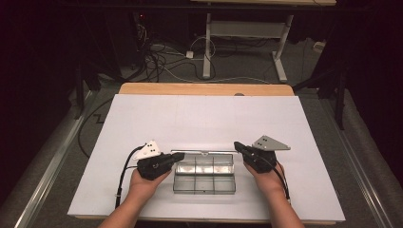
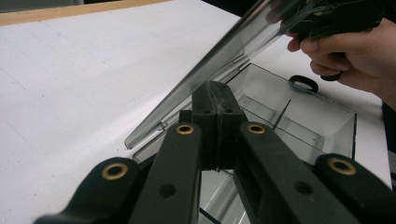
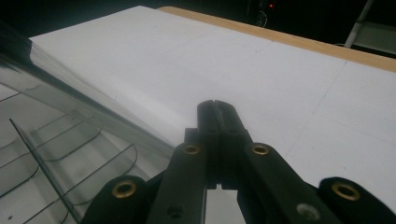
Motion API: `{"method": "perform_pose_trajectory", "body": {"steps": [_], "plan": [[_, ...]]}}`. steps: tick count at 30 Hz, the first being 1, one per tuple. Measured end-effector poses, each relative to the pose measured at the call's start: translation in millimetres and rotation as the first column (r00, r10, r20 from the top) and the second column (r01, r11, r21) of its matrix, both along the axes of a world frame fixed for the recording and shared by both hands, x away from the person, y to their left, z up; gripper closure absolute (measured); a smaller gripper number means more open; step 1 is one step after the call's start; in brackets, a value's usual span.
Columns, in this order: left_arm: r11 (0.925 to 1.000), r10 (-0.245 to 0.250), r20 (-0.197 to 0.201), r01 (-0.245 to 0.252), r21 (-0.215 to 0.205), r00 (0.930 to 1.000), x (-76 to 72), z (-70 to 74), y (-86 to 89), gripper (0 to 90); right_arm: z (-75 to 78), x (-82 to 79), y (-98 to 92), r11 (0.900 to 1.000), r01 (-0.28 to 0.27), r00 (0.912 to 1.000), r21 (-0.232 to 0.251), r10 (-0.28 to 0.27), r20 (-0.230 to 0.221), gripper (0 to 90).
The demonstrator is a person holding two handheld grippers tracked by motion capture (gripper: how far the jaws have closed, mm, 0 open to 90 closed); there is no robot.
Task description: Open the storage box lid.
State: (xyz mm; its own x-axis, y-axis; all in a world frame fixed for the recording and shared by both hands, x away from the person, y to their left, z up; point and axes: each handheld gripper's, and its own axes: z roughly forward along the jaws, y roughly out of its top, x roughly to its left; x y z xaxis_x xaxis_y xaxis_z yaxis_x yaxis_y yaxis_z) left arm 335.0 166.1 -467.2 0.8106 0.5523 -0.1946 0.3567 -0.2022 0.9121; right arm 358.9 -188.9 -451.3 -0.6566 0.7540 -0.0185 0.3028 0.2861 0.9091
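One clear compartment box [image 1: 204,173], lid [image 1: 204,152] raised, two closed, empty hand-held grippers: left [image 1: 182,155], right [image 1: 236,145]

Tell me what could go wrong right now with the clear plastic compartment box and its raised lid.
The clear hinged lid stands half raised and neither shut gripper clamps it, so it could drop back. The left gripper and right gripper work at its ends; uneven force might twist the hinge. The clear plastic compartment box sits loose on the white table and could slide.
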Motion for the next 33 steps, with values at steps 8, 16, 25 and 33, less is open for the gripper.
{"method": "perform_pose_trajectory", "body": {"steps": [8,16,25,33], "plan": [[1.0,-0.001,0.003,0.001,0.005,1.0,2.7,2.0,-1.8,87.6,2.6,7.5,4.8,1.0,-0.002,1.0,0.027,0.002,0.005,90.0],[0.9999,0.007,0.0,-0.007,-0.011,1.0,4.1,2.2,-3.2,87.7,5.6,13.6,6.7,0.999,0.015,0.9998,0.029,-0.015,0.01,90.0],[0.9999,0.011,0.0,-0.011,-0.009,0.9999,7.2,2.9,-4.1,87.6,8.2,16.1,6.1,0.999,0.019,0.9998,0.047,-0.019,0.011,90.0],[0.9998,0.018,-0.004,-0.018,-0.012,0.9998,10.6,2.4,-4.8,87.7,11.6,15.4,7.8,0.998,0.014,0.9995,0.06,-0.016,0.027,90.0]]}}
